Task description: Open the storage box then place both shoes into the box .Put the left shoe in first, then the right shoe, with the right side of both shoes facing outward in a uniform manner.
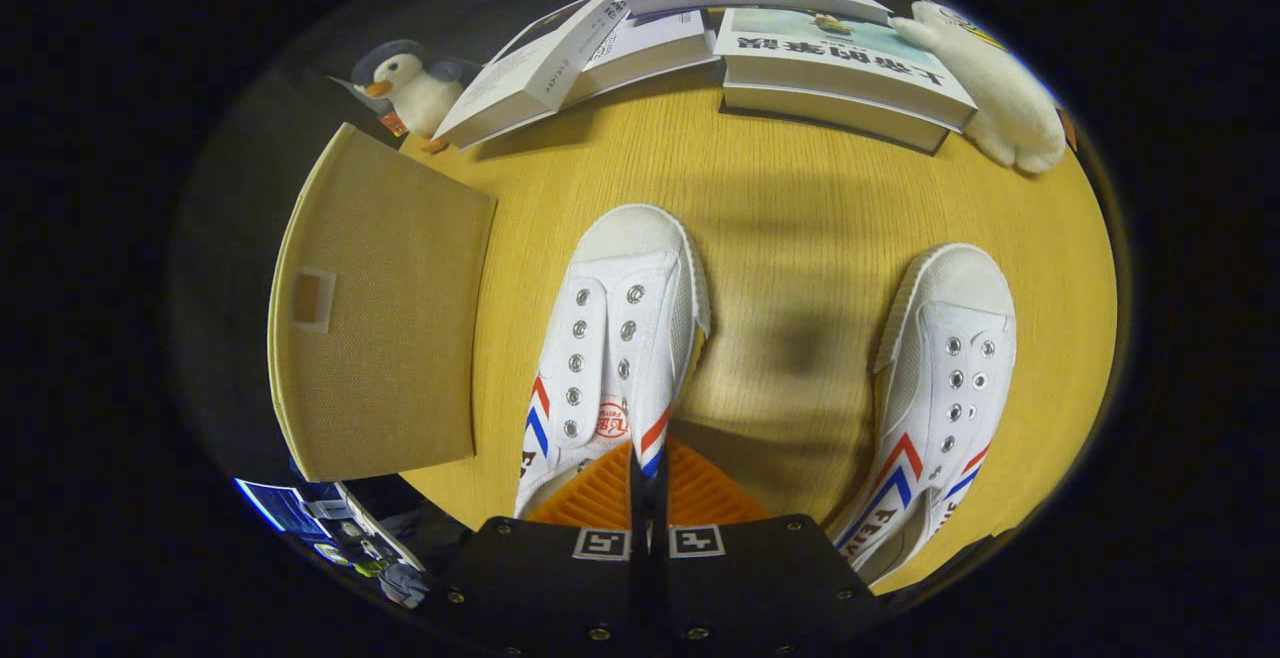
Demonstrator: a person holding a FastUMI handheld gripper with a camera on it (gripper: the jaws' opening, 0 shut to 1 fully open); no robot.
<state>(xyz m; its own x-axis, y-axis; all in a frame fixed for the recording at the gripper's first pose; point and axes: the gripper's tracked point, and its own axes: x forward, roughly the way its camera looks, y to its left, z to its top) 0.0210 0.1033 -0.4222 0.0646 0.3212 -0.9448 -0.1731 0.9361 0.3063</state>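
Note:
My gripper (648,463) is shut, its fingers pinching the right side rim of a white canvas shoe (615,338) with red and blue stripes. The shoe's toe points away from me over the wooden table (790,208). A second matching white shoe (940,388) lies on the table to the right of the fingers, toe also pointing away. The tan fabric storage box (385,308) stands left of the held shoe at the table's edge. I see its flat tan panel with a small label patch; its inside is hidden.
Several books (840,63) lie stacked along the far side of the table. A penguin plush (410,88) sits at the far left beyond the box, and a white plush (1000,98) rests by the books at the far right.

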